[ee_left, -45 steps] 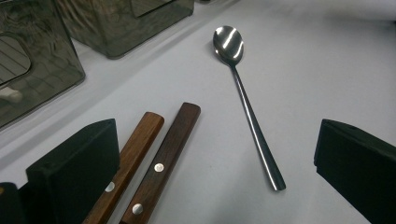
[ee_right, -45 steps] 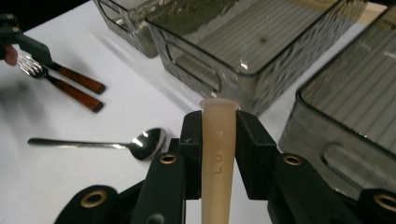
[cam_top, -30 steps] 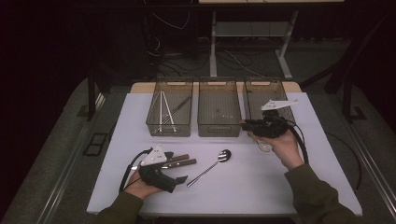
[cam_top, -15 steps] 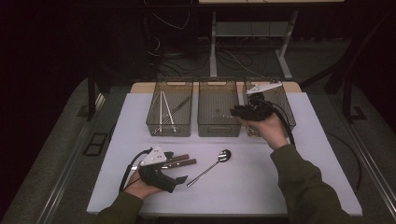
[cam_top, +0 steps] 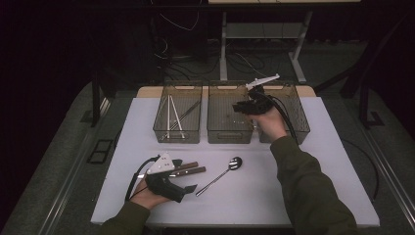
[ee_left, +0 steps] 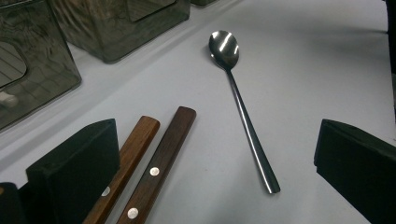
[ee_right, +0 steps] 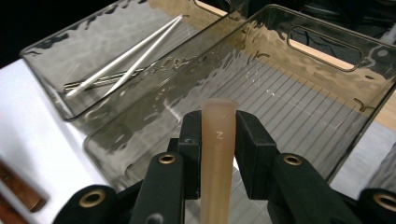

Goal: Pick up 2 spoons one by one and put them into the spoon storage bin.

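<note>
From the high view, the right tool (cam_top: pixel 243 106) has travelled from the right bin (cam_top: pixel 293 113) to above the middle bin (cam_top: pixel 229 117), while the left tool (cam_top: pixel 188 182) lies wide open on the surface (cam_top: pixel 293 161) beside two wooden-handled utensils (cam_top: pixel 188 169) and a spoon (cam_top: pixel 230 167). In the left gripper view, the spoon (ee_left: pixel 240 100) lies between the spread jaws, bowl pointing away. In the right gripper view, the jaws clamp a tan handle (ee_right: pixel 217 149) bearing unreadable letters, its long axis pointing forward over the middle bin (ee_right: pixel 299 88).

High view overhead; tool views close; both share bins (cam_top: pixel 230 117)
</note>
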Demonstrator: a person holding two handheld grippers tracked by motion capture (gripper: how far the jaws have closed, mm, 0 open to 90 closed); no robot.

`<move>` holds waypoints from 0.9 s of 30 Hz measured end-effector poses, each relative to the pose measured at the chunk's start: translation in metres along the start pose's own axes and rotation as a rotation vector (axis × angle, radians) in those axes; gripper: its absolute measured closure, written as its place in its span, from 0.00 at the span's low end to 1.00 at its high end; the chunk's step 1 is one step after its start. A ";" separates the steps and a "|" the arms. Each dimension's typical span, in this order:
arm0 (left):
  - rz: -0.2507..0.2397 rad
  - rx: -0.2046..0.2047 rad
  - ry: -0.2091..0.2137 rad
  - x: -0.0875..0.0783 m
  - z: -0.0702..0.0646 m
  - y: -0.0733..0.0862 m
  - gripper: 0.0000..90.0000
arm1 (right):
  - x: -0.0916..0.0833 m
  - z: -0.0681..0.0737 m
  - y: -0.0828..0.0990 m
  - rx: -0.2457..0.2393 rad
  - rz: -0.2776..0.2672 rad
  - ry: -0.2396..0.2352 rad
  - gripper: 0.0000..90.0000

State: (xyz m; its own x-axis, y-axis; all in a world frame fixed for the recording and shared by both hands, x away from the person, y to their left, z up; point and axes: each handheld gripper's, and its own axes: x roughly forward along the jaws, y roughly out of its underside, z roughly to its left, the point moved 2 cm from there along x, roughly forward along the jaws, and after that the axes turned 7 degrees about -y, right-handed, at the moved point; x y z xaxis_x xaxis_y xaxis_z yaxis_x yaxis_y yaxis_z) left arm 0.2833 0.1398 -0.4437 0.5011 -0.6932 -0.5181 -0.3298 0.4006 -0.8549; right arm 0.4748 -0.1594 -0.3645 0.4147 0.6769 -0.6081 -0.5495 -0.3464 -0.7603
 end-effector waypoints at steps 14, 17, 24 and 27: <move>-0.002 0.015 0.007 0.000 -0.001 -0.001 0.00 | 0.029 -0.011 -0.006 0.031 0.017 0.019 0.81; -0.002 0.018 0.009 0.000 -0.001 -0.001 0.00 | 0.034 -0.012 -0.005 0.031 0.022 0.022 0.81; -0.002 0.019 0.010 0.000 -0.001 -0.001 0.00 | 0.039 -0.014 -0.003 0.044 0.019 0.031 0.64; -0.001 0.018 0.010 0.000 -0.001 -0.001 0.00 | 0.036 -0.014 -0.003 0.066 0.009 0.005 0.58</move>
State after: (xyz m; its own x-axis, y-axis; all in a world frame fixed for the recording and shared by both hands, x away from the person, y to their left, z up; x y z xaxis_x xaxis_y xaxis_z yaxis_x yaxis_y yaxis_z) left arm 0.2828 0.1388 -0.4426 0.4935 -0.6996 -0.5167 -0.3147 0.4102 -0.8560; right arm 0.5013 -0.1434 -0.3875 0.4131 0.6710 -0.6158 -0.5999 -0.3082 -0.7383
